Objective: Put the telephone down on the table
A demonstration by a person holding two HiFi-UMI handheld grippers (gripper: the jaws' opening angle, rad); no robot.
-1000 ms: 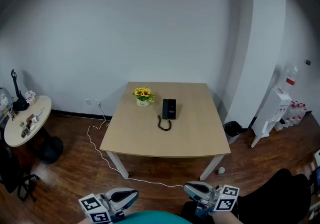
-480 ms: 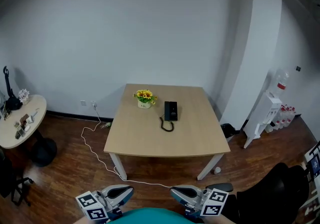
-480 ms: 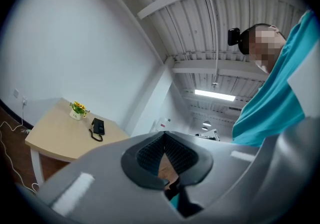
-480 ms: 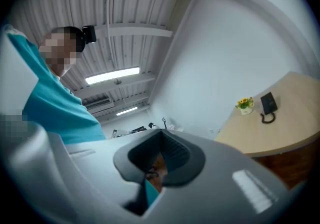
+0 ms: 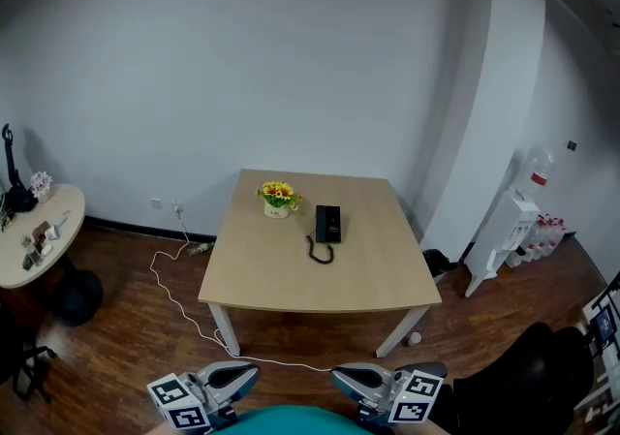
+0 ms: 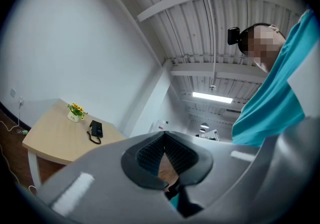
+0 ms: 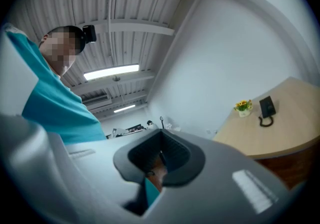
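Black telephone (image 5: 327,223), yellow flowers (image 5: 278,194)

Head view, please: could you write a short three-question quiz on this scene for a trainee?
1. True or false: the telephone lies on the table.
2. What stands beside the telephone? A. potted flowers B. a mug C. a lamp
3. Does the left gripper or the right gripper hold anything?
Key: 1 true; 2 A; 3 no, both are shut on nothing, well short of the table.
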